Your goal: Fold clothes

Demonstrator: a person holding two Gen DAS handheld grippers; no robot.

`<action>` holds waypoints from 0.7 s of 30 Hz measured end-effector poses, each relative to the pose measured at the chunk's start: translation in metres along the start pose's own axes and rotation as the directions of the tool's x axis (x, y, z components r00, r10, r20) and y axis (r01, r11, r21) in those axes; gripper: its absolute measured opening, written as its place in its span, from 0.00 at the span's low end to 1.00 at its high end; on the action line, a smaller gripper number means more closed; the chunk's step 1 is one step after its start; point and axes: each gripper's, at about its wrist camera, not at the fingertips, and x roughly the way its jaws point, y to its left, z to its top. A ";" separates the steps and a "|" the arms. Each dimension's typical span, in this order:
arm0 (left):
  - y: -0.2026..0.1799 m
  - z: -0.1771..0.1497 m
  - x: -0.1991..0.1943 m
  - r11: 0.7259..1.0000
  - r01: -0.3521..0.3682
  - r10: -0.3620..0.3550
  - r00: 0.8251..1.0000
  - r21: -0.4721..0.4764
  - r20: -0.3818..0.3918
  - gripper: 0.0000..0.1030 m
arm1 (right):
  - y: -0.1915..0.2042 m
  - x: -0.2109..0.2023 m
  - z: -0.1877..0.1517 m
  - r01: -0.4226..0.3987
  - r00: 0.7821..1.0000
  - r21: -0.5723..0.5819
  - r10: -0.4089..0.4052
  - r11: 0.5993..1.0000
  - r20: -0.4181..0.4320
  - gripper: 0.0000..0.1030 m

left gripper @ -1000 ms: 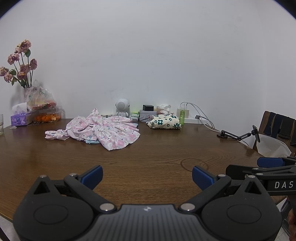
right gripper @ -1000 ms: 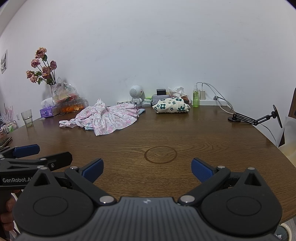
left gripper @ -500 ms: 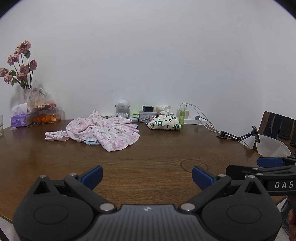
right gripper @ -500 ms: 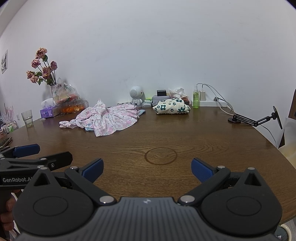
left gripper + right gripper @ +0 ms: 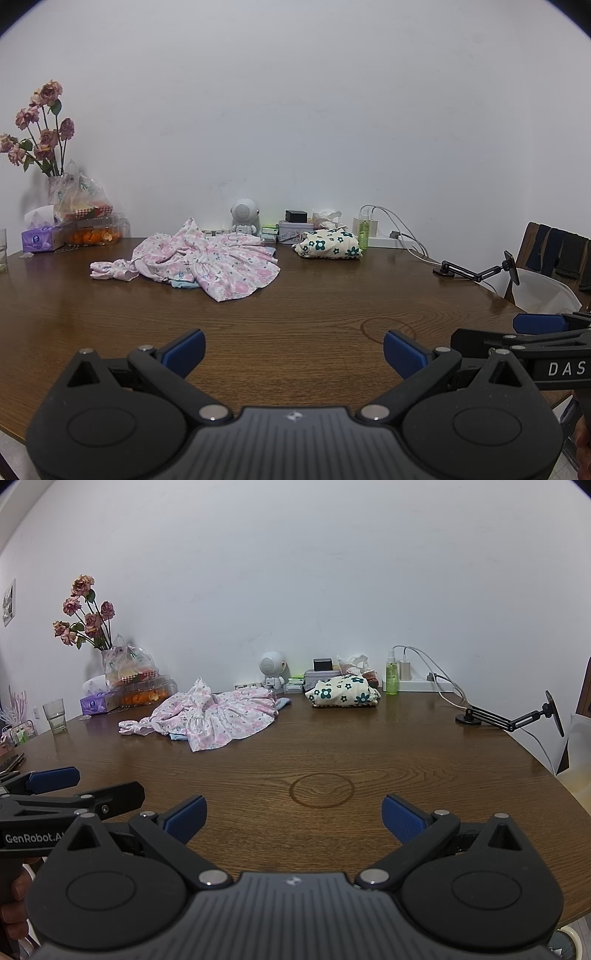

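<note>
The pink dress (image 5: 199, 264) lies crumpled and unfolded on the far left part of the table (image 5: 295, 317), with a knotted strip trailing off its left side and a bit of pale blue cloth (image 5: 181, 282) showing under its front edge. In the right wrist view the dress (image 5: 210, 716) sits the same way, well apart from both grippers. To its right, near the wall, rests a folded cream cloth (image 5: 328, 245) with dark green flowers, just in front of a green bottle (image 5: 364, 234).

The left gripper (image 5: 293, 349) hovers over the near edge of the table with its 2 blue pads spread wide and nothing between them. The right gripper (image 5: 293, 818) is likewise spread wide and holds nothing, poised above a ring mark (image 5: 321, 790) in the wood. Each gripper shows at the edge of the other's view.

Along the wall stand a small white robot figure (image 5: 243, 218), a tin with a black box (image 5: 295, 216) on it, and a charger (image 5: 369, 223) with cables running right. A black jointed mount (image 5: 476, 271) sits at the table's right side. At far left are a vase of roses (image 5: 40, 133), a bag of snacks (image 5: 79, 199), a tub of oranges (image 5: 92, 234), a purple tissue box (image 5: 37, 240) and, in the right wrist view, a glass (image 5: 55, 710).
</note>
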 end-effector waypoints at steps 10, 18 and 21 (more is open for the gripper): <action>-0.002 -0.002 0.000 1.000 -0.002 0.002 1.000 0.000 -0.001 1.00 | -0.002 0.000 0.000 -0.002 1.000 0.004 0.002 1.000 -0.003 1.00; -0.001 -0.004 0.002 1.000 0.012 -0.012 1.000 0.003 -0.006 1.00 | -0.002 0.001 0.000 -0.002 1.000 0.006 0.002 1.000 -0.008 1.00; -0.001 -0.005 0.002 1.000 0.021 -0.021 1.000 0.005 -0.008 1.00 | -0.002 0.001 0.000 -0.002 1.000 0.005 0.002 1.000 -0.009 1.00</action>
